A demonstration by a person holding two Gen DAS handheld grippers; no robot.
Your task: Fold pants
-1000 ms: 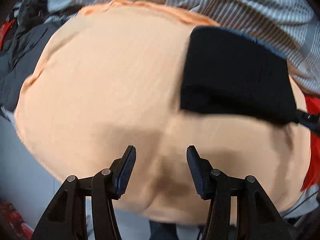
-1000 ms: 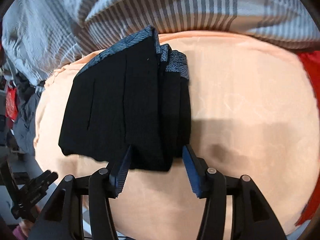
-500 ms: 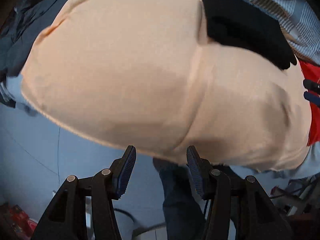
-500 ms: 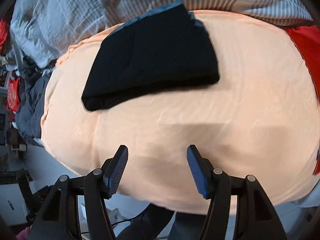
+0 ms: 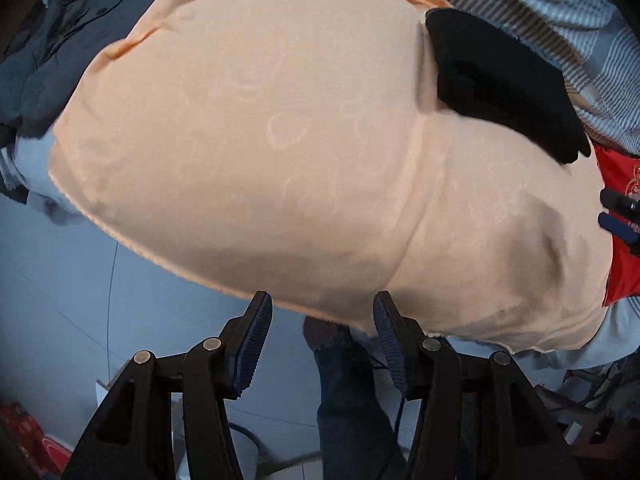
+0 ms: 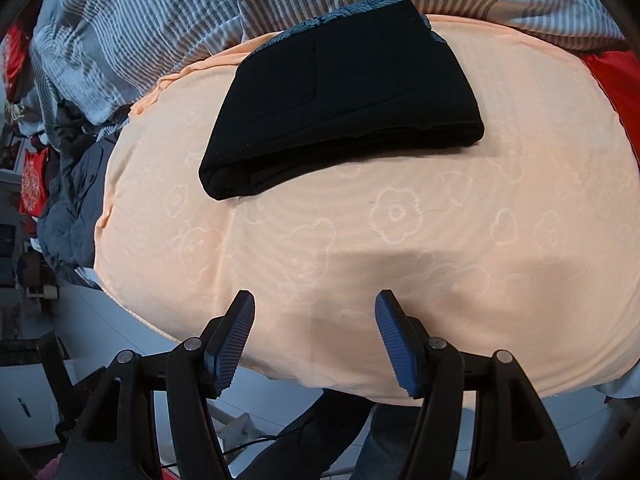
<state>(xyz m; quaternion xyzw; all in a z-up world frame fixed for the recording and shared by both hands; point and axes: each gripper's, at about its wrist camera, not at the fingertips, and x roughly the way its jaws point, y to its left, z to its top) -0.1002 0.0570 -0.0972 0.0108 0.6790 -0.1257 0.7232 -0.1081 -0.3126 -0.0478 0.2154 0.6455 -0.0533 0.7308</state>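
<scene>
The black pants (image 6: 340,92) lie folded into a compact rectangle on the far part of a peach flower-patterned sheet (image 6: 400,240). They also show in the left wrist view (image 5: 504,84) at the upper right. My right gripper (image 6: 314,336) is open and empty, hanging over the sheet's near edge, well back from the pants. My left gripper (image 5: 320,340) is open and empty at the sheet's near edge, far from the pants. The right gripper's blue fingertips (image 5: 618,224) peek in at the left view's right edge.
A grey striped duvet (image 6: 160,20) lies bunched behind the sheet. A dark jacket (image 6: 68,208) hangs at the left and red fabric (image 6: 616,80) at the right. Below the bed edge are the grey floor (image 5: 80,300) and the person's jeans-clad leg (image 5: 348,400).
Both grippers have pulled back from the folded pants toward the near edge of the bed. The right gripper, which straddled the pants' edge a second ago, now stands clear of them.
</scene>
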